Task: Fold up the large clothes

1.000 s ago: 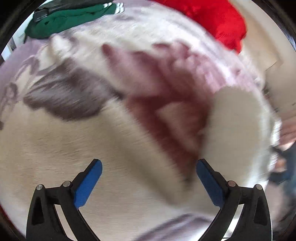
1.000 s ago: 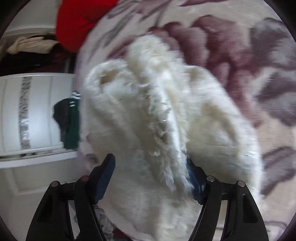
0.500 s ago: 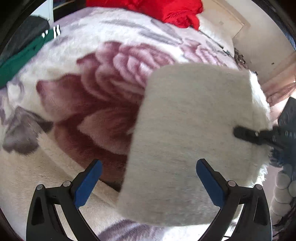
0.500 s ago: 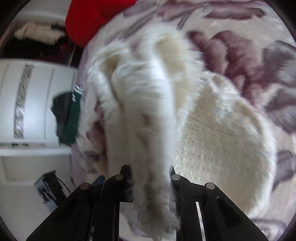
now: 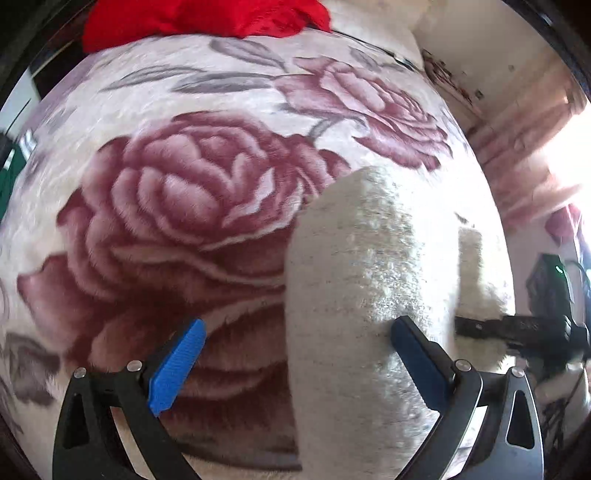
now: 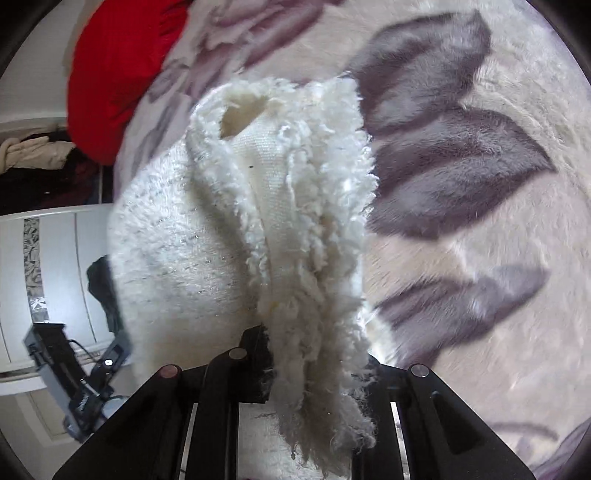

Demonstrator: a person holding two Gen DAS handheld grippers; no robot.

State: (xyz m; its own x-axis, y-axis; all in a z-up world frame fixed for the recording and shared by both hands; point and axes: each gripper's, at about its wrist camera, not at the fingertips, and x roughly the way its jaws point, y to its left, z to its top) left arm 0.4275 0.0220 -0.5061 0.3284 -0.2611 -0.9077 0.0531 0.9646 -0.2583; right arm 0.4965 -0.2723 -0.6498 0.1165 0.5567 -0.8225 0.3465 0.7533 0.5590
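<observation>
1. Bed under a floral blanket (image 5: 207,192), pink roses and grey leaves, filling most of both views.
2. Cream garment (image 5: 354,288) lying on it, lower right of left view.
3. Red cloth (image 5: 207,18) on it, top edge.

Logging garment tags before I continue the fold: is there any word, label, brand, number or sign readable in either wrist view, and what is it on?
No legible text in either view.
White fleece garment, shut in the right tool: no tag or print showing.
Floral blanket: flower pattern only.
Red garment: plain.
Dark device with a green light: any marking is too small and blurred to read.
Left tool: open, unmarked.
</observation>
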